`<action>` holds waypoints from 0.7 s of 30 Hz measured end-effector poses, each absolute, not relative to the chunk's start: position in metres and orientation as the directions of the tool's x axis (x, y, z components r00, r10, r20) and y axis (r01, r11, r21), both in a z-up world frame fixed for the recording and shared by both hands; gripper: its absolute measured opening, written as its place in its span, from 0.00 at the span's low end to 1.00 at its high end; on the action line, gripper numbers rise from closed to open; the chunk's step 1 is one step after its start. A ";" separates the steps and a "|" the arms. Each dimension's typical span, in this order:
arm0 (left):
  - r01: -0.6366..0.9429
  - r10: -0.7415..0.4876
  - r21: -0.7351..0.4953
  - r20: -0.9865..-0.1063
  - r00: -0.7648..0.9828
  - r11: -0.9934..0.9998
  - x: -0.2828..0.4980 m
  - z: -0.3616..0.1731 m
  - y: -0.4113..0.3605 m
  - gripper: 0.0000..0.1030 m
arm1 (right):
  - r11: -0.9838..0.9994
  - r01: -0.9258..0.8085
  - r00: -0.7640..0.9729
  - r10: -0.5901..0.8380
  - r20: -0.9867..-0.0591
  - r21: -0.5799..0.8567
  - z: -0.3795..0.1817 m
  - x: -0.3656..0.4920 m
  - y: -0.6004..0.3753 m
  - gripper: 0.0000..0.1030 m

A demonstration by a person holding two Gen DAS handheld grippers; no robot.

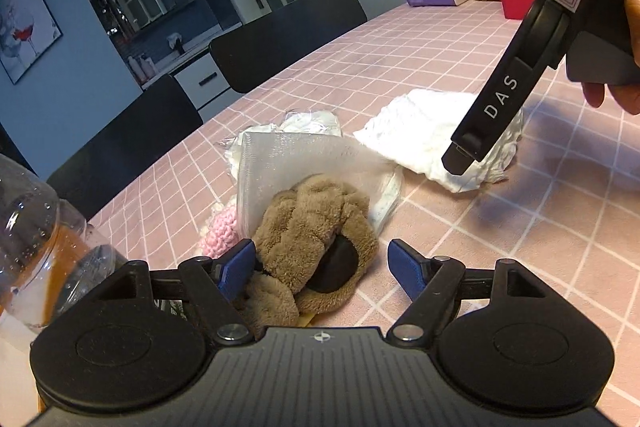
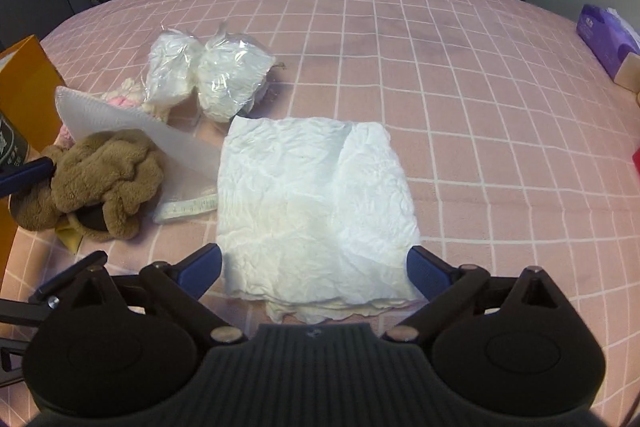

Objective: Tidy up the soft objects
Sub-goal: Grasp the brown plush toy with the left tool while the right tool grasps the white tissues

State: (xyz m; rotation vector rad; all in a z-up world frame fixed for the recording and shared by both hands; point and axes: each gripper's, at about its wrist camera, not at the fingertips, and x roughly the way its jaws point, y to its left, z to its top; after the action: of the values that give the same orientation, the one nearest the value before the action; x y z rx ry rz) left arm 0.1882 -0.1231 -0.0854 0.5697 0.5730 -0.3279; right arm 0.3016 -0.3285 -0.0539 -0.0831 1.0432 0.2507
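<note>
The left hand-held gripper (image 1: 322, 263) is held low over the pink checked counter (image 1: 460, 67), blue fingers spread wide, nothing gripped; a fuzzy brown plush toy (image 1: 308, 219) lies between them, against the left finger. The right hand-held gripper (image 2: 316, 269) is tilted downward, jaws wide apart and empty, straddling the near edge of a crumpled white square cloth (image 2: 312, 195). Beyond it, to the left, two plastic-wrapped white bundles (image 2: 212, 79) are seen.
</note>
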 end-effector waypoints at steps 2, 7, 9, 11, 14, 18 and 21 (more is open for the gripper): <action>0.437 -0.127 0.430 -0.583 0.803 0.790 0.188 -0.087 -0.125 0.86 | 0.968 -0.248 0.486 0.164 -0.859 0.045 -0.055 0.300 -0.327 0.80; 0.397 -0.077 0.475 -0.562 0.823 0.785 0.187 -0.093 -0.126 0.66 | 0.961 -0.276 0.482 0.134 -0.866 -0.005 -0.060 0.293 -0.316 0.59; 0.369 -0.058 0.489 -0.540 0.840 0.791 0.185 -0.092 -0.125 0.52 | 0.959 -0.282 0.495 0.118 -0.861 -0.031 -0.061 0.290 -0.313 0.42; 0.351 -0.052 0.488 -0.526 0.849 0.799 0.183 -0.088 -0.122 0.36 | 0.952 -0.295 0.509 0.090 -0.856 -0.076 -0.060 0.285 -0.308 0.28; 0.347 -0.061 0.482 -0.514 0.856 0.805 0.179 -0.084 -0.119 0.23 | 0.944 -0.315 0.511 0.079 -0.856 -0.101 -0.056 0.279 -0.303 0.20; 0.320 -0.071 0.444 -0.491 0.868 0.837 0.166 -0.074 -0.114 0.17 | 0.942 -0.317 0.530 0.077 -0.845 -0.114 -0.043 0.263 -0.299 0.20; 0.323 -0.096 0.412 -0.484 0.870 0.852 0.149 -0.062 -0.112 0.17 | 0.949 -0.302 0.534 0.092 -0.840 -0.088 -0.031 0.247 -0.302 0.20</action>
State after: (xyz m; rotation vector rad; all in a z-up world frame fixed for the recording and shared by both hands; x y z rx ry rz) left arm 0.1488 -0.1117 -0.0616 0.5068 0.4686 -0.2293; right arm 0.2472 -0.3020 -0.0310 -0.2337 0.9816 0.2375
